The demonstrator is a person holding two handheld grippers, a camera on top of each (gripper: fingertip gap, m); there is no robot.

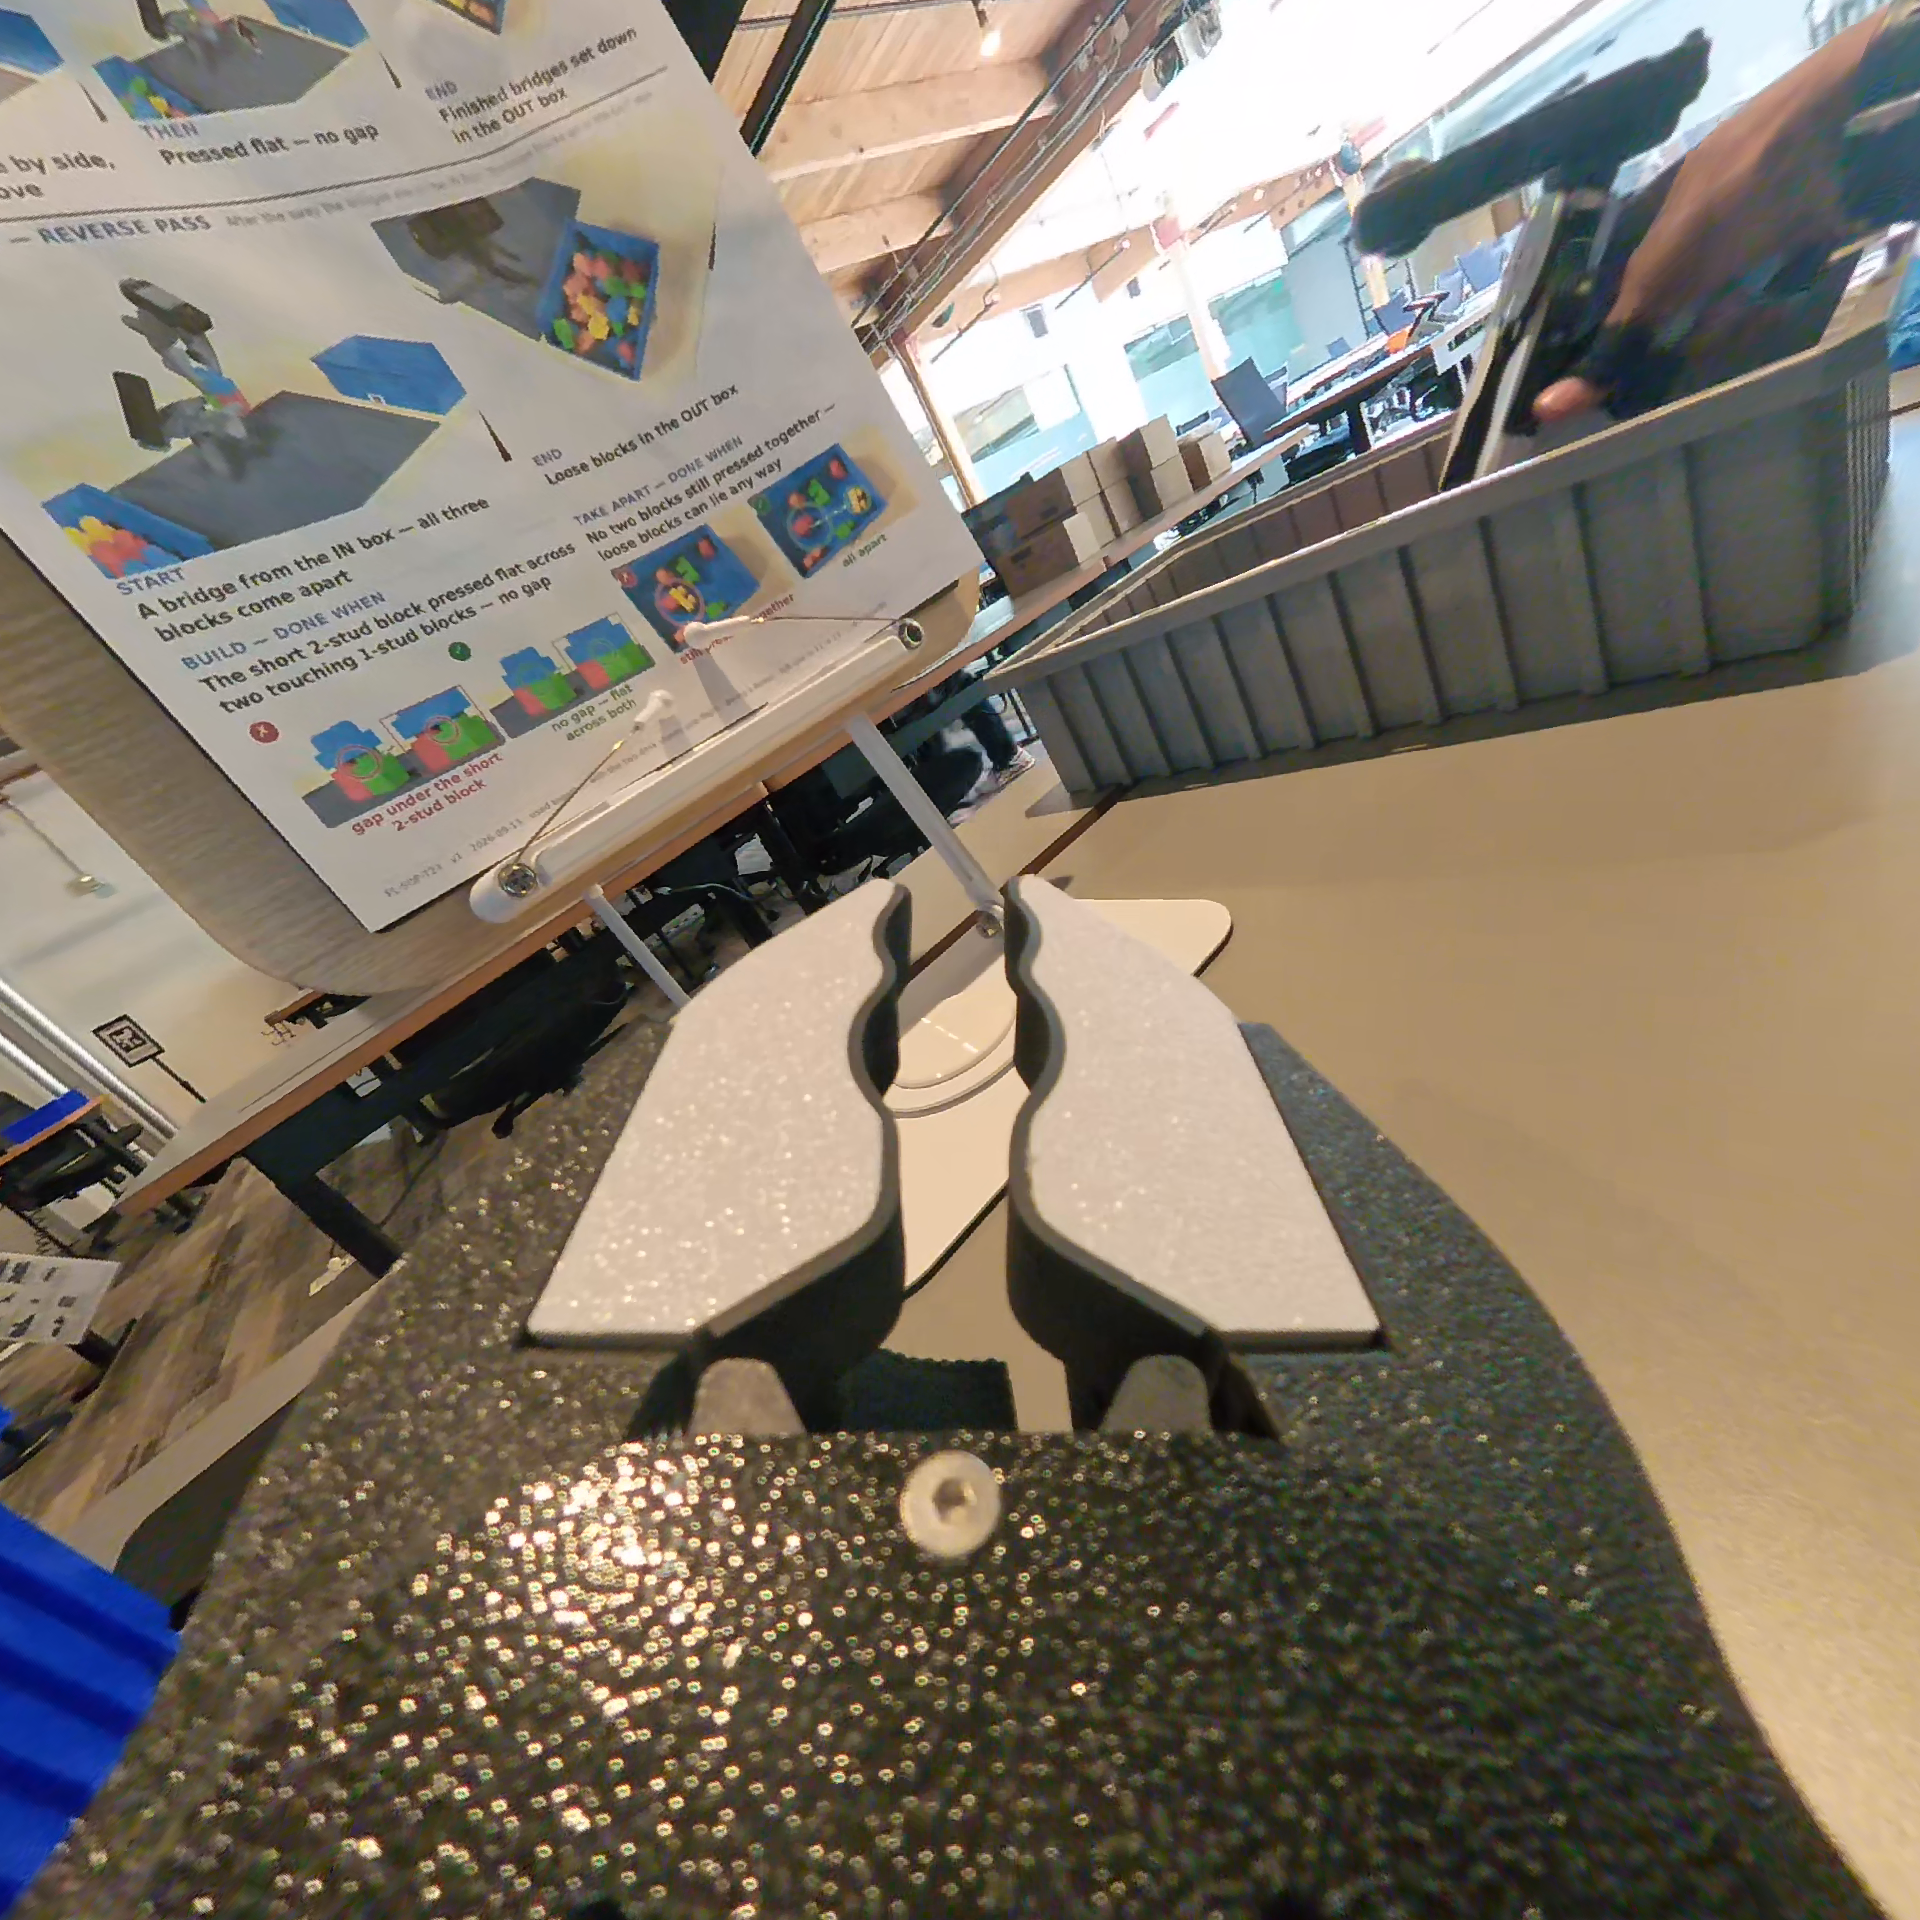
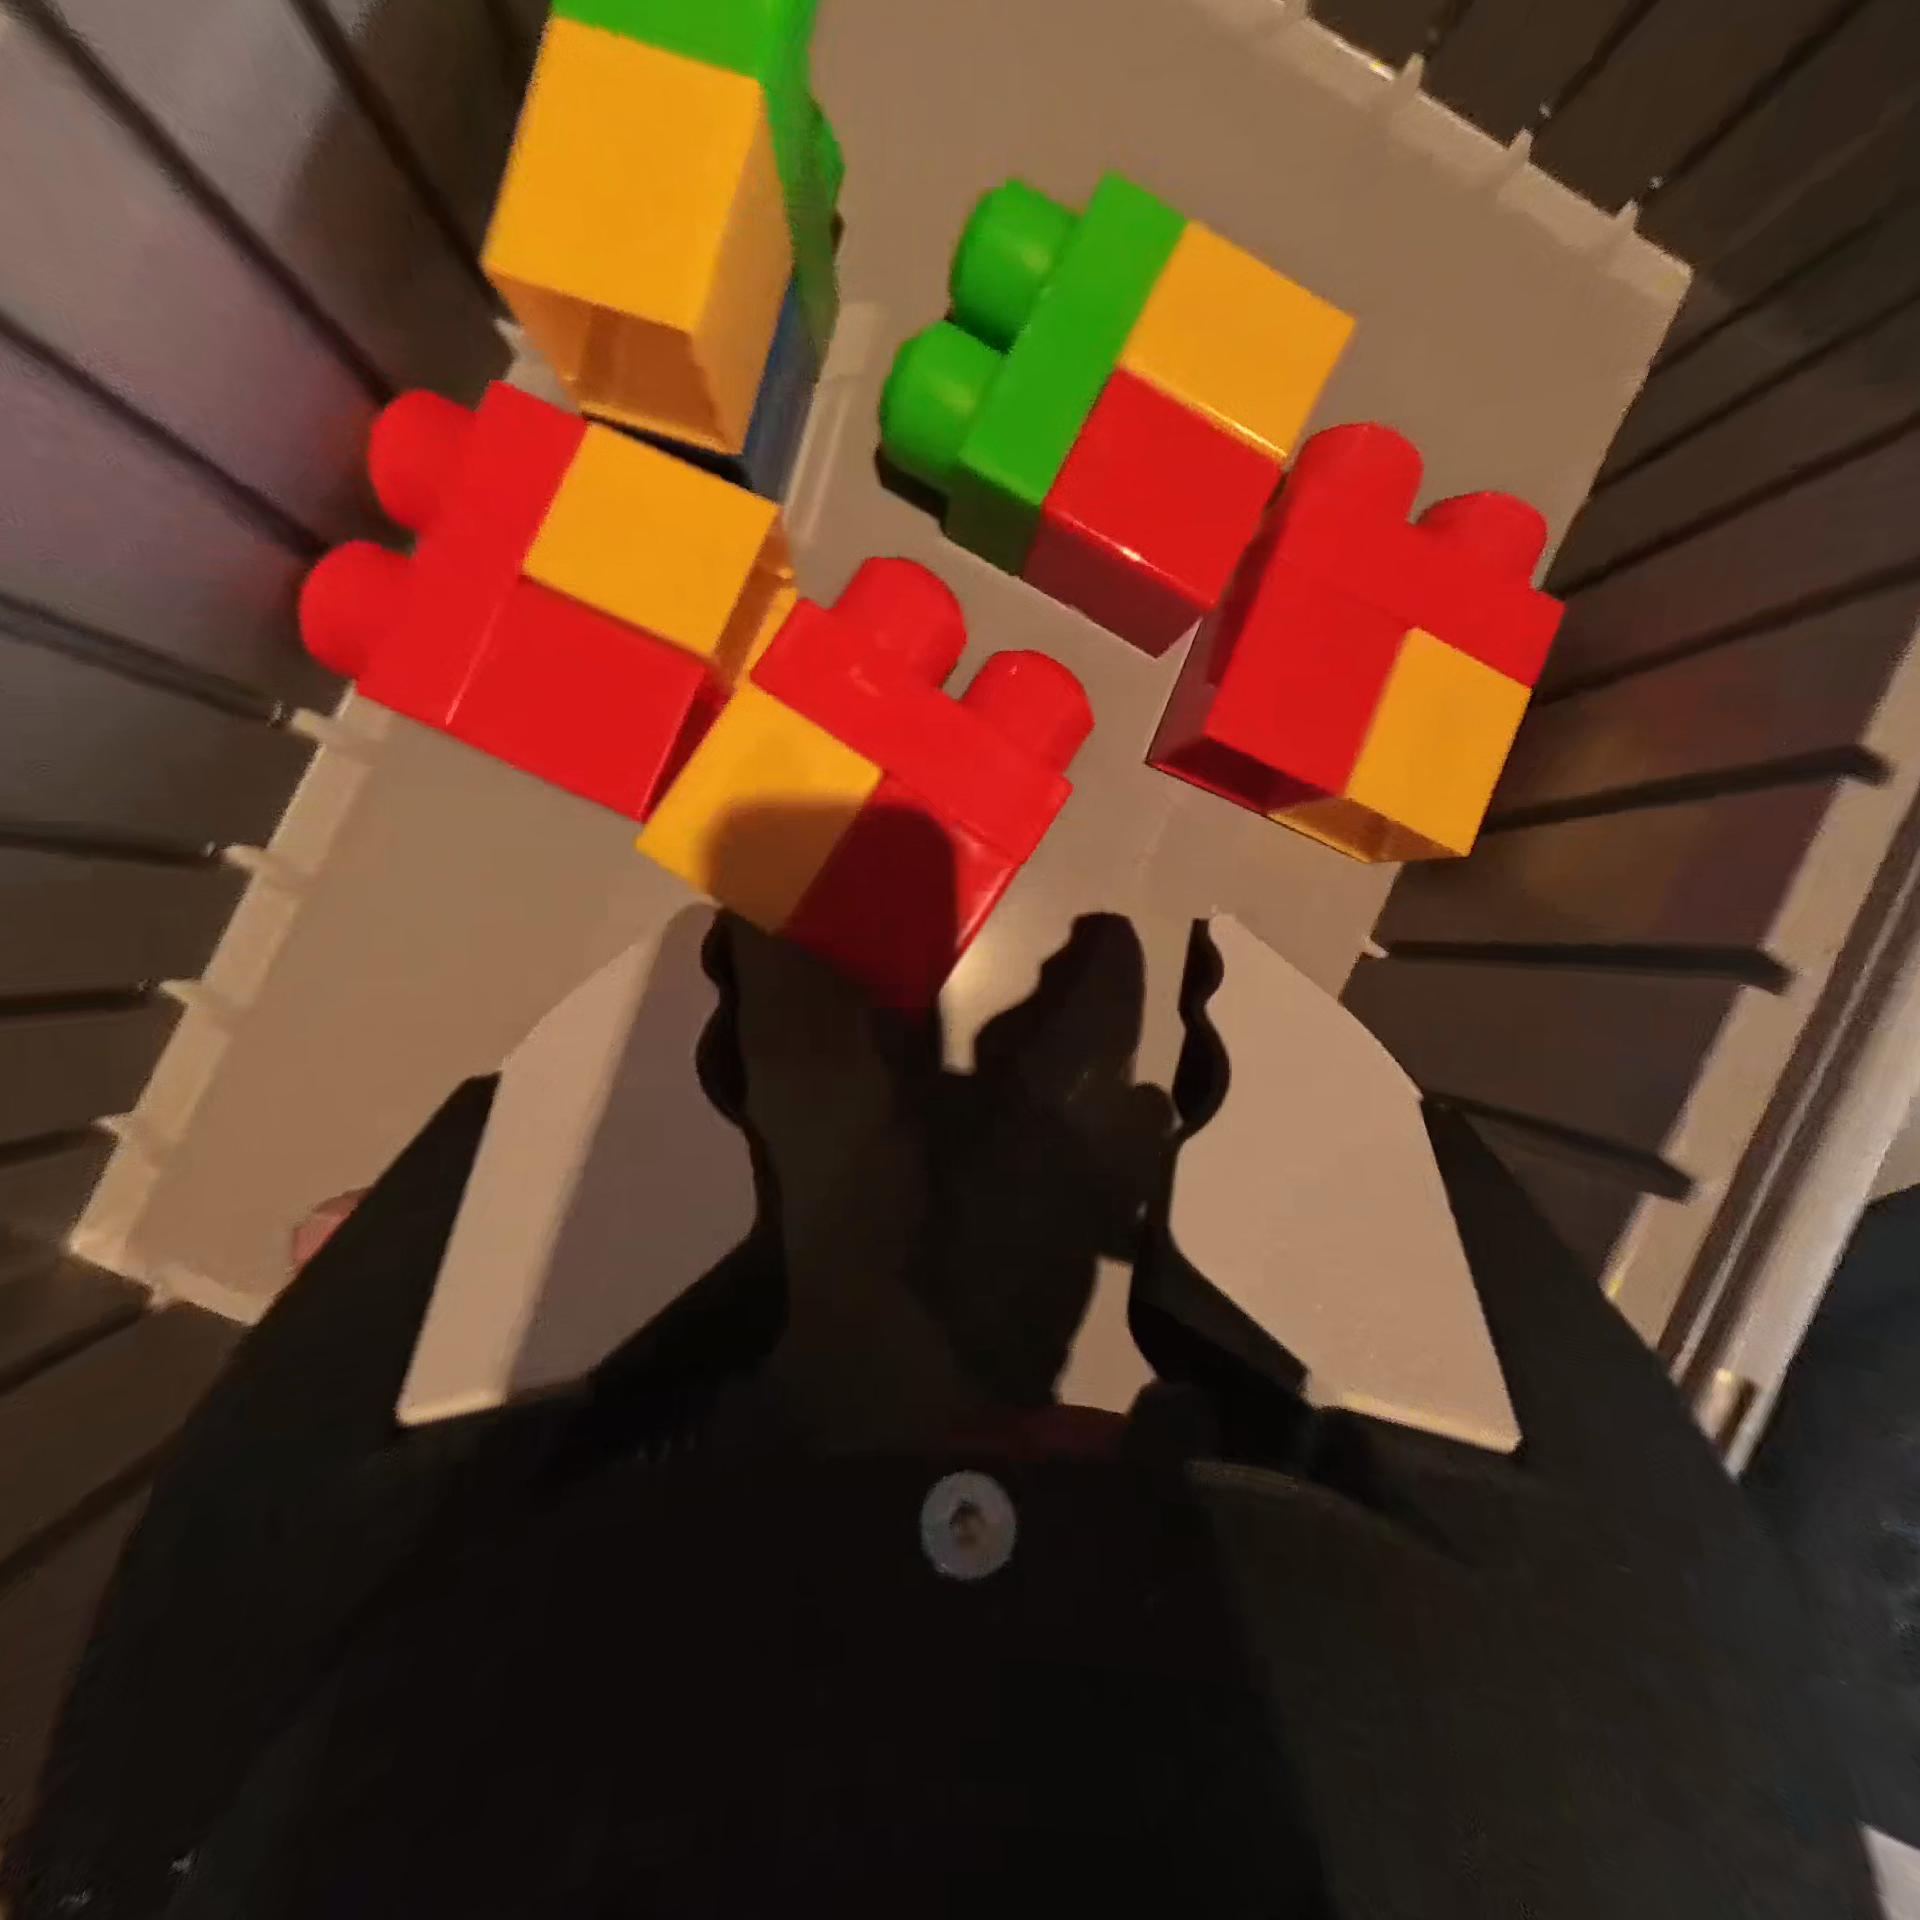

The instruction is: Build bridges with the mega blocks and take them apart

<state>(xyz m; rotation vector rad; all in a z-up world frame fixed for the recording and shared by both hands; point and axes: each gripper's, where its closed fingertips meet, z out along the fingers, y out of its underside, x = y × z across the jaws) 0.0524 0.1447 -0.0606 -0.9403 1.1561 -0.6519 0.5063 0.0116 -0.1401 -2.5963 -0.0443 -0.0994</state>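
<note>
In the right wrist view I look down into a grey ribbed bin holding several built bridges. The nearest bridge has a red two-stud top over a yellow and a red block. Others lie at the left, right, centre back with a green top, and far back. My right gripper is open, its fingertips just above the nearest bridge's red block. My left gripper is open and empty above the tan table. The right gripper also shows in the left wrist view, held by a gloved hand, dipping into the grey bin.
A printed instruction sheet stands on a white stand right ahead of the left gripper, its flat base on the table. A blue bin's corner is at the lower left. Desks and boxes lie beyond the table. My right fingertips sit around 50 cm from my left ones.
</note>
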